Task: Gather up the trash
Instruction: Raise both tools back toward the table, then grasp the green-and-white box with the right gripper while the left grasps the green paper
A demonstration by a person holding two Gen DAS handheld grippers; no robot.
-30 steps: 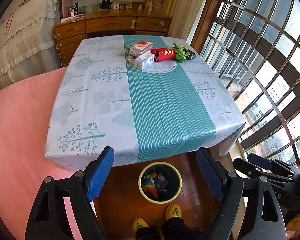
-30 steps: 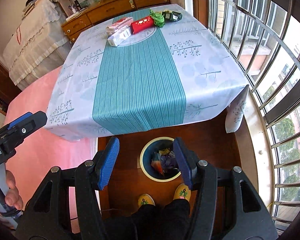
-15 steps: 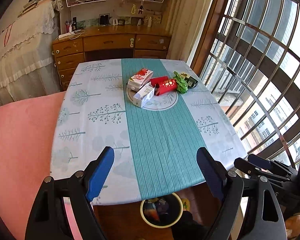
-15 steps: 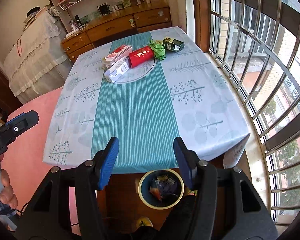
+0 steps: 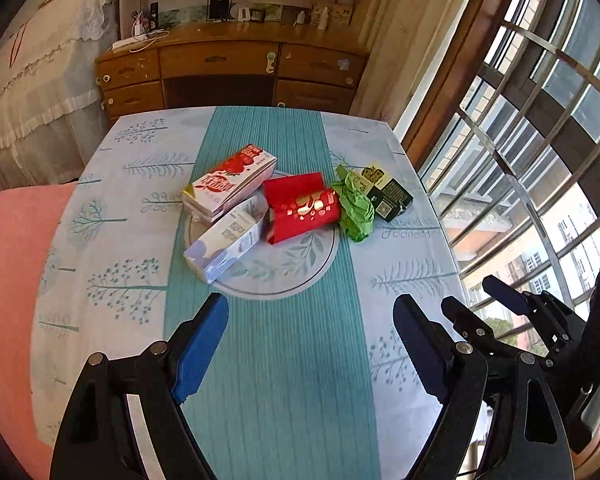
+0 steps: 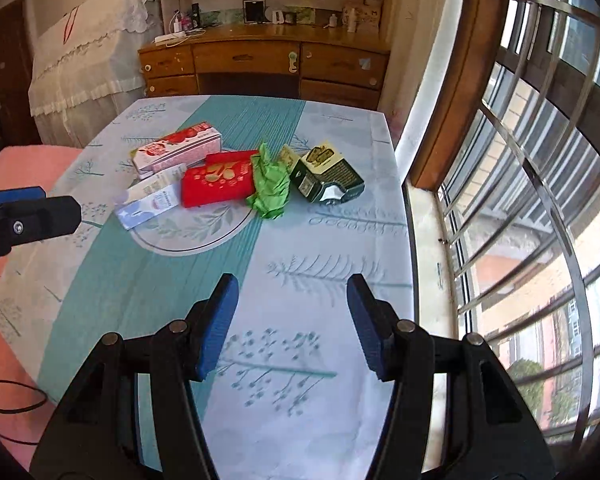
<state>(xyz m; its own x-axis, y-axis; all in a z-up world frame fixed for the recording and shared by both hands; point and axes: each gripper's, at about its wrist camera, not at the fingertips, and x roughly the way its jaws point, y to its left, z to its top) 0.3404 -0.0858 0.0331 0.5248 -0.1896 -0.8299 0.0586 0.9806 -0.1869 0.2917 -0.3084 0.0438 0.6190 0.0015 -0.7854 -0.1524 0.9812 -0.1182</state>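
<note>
The left hand-held gripper point(image 5: 310, 344) hangs over the near part of the surface point(image 5: 284, 380), its blue-padded jaws spread wide with nothing between them. The trash sits in a row in the middle of that frame, well above the fingertips: a pink strawberry carton point(image 5: 228, 184) at the left, a pale white-and-lilac carton point(image 5: 228, 240) just below it and nearest the left jaw, a red packet point(image 5: 302, 208) touching that carton's right end, a crumpled green wrapper point(image 5: 356, 212) beside the packet, and a dark green box point(image 5: 388, 198) at the far right. The cartons and the red packet lie partly on a round printed medallion point(image 5: 292, 268) in the teal centre stripe of the tablecloth.

The right hand-held gripper point(image 6: 292, 320) is also held wide and empty, lower centre of its frame, over the pale right half of the cloth. From here the same row lies in the upper middle: the green wrapper point(image 6: 270, 184) and dark green box point(image 6: 326, 178) stand almost straight ahead of the jaws, the red packet point(image 6: 218, 182) and both cartons farther left. The other gripper's tip shows at the left edge of this frame, and a window grille point(image 6: 540, 160) fills the right side.
</note>
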